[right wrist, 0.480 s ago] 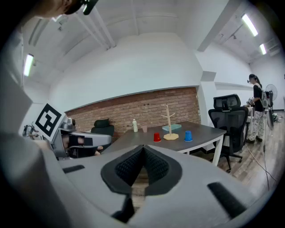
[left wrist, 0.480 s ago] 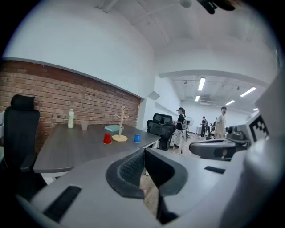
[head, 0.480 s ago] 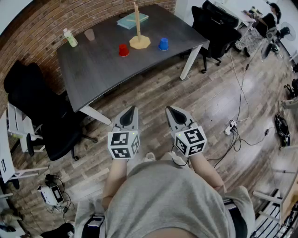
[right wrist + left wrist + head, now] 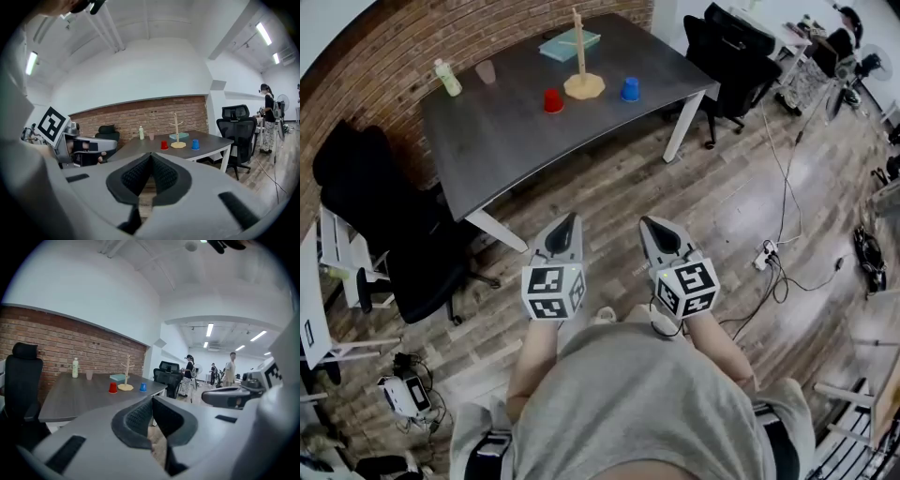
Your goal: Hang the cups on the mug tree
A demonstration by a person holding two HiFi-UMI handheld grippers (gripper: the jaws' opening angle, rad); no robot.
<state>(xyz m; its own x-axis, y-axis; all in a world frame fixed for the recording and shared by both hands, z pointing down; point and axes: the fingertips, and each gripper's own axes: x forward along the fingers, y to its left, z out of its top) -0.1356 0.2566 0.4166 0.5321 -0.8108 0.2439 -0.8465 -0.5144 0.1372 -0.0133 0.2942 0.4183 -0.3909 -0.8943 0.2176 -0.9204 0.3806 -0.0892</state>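
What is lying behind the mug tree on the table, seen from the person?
A flat teal thing, perhaps a book, lies behind the mug tree, toward the table's far edge. The tree's pole covers a thin strip of it; that part cannot be seen.

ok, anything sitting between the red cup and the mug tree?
Nothing visible. The red cup stands on the table beside the mug tree, with only bare tabletop between them.
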